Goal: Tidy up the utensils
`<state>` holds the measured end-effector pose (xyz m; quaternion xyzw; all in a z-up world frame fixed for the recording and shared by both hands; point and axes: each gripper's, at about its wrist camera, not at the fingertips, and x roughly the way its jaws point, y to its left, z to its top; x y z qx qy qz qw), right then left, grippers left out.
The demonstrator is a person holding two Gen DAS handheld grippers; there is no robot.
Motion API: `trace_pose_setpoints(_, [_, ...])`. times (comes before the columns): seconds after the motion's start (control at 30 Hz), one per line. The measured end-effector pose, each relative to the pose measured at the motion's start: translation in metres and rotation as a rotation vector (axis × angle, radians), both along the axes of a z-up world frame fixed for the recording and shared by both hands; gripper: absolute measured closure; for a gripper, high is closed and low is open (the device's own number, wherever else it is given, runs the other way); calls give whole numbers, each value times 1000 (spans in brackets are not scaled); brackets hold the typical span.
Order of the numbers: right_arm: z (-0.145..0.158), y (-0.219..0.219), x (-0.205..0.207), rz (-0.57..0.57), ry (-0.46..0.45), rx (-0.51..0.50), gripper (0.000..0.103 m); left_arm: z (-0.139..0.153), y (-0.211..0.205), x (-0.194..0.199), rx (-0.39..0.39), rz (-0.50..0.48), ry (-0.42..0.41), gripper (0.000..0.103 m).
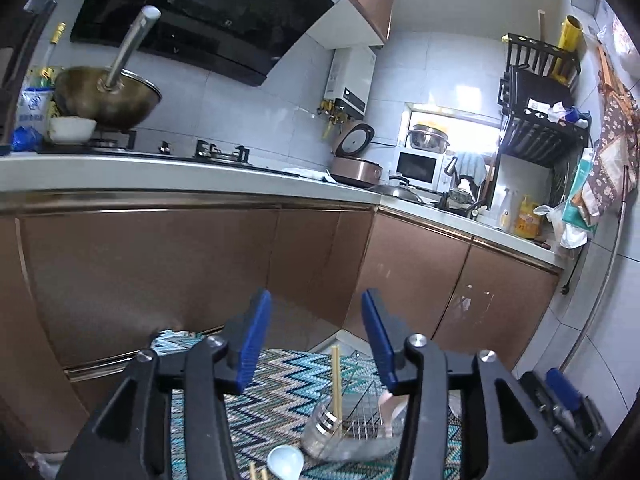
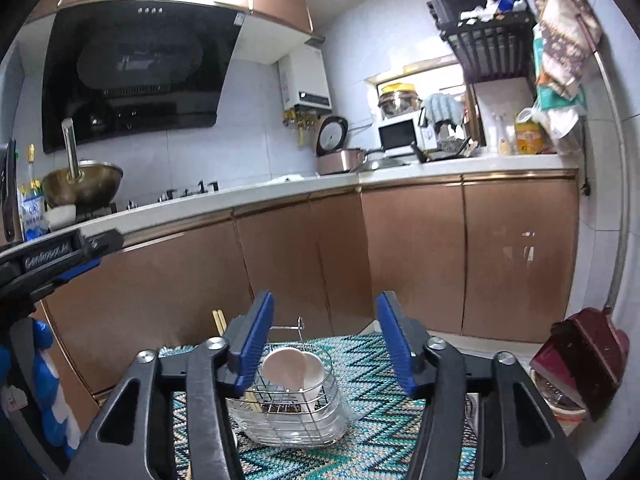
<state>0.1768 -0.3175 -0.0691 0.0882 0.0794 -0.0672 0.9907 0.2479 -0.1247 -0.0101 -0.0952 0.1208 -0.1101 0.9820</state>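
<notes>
A wire utensil basket (image 2: pixel 294 396) stands on a zigzag-patterned mat (image 2: pixel 372 412) in teal, white and black, seated in a clear plastic drip tray (image 2: pixel 328 420). Inside the basket two pale spoons (image 2: pixel 292 366) lean with their bowls up, and a pair of wooden chopsticks (image 1: pixel 337 380) stands upright in its cup section; in the right wrist view only their tips (image 2: pixel 219 320) show, just left of the basket. On the mat in front of the basket lies a white ceramic spoon (image 1: pixel 285 461), and beside it the ends of two more chopsticks (image 1: pixel 258 472) show at the bottom edge of the left wrist view (too little of them shows to tell how they lie). The left gripper (image 1: pixel 316 340) hovers above the mat with its blue-padded jaws spread apart and nothing between them, the basket below and slightly to the right. The right gripper (image 2: pixel 324 344) is likewise released, jaws wide and holding nothing, framing the basket from behind. Beyond the mat runs an L-shaped run of brown cabinets (image 2: pixel 420 252) under a pale counter (image 2: pixel 240 204) carrying a wok (image 1: pixel 108 96) on the stove, a rice cooker (image 1: pixel 354 156) and a microwave (image 1: pixel 420 166).
</notes>
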Motion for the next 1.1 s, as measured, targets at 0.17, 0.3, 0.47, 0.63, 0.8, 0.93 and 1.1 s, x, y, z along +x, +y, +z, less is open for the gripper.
trace_pose_setpoints(0.17, [21, 8, -35, -12, -28, -15, 33, 16, 24, -34, -5, 11, -3, 56])
trace_pose_setpoints(0.3, [34, 15, -61, -7, -53, -16, 32, 26, 43, -59, -4, 28, -6, 56])
trace_pose_setpoints(0.47, [44, 23, -83, 18, -76, -10, 32, 32, 65, -86, 6, 57, 8, 56])
trace_pose_setpoints(0.63, [51, 32, -100, 46, -89, -13, 32, 37, 91, -109, -4, 94, 17, 56])
trace_pose_setpoints(0.8, [56, 38, -117, 69, -100, -9, 32, 39, 114, -127, -9, 119, 32, 56])
trace_pose_setpoints(0.93, [60, 45, -128, 88, -109, -9, 32, 40, 132, -139, -21, 133, 43, 56])
trace_pose_setpoints(1.1, [69, 59, -142, 122, -130, -35, 32, 42, 149, -157, -33, 138, 41, 56])
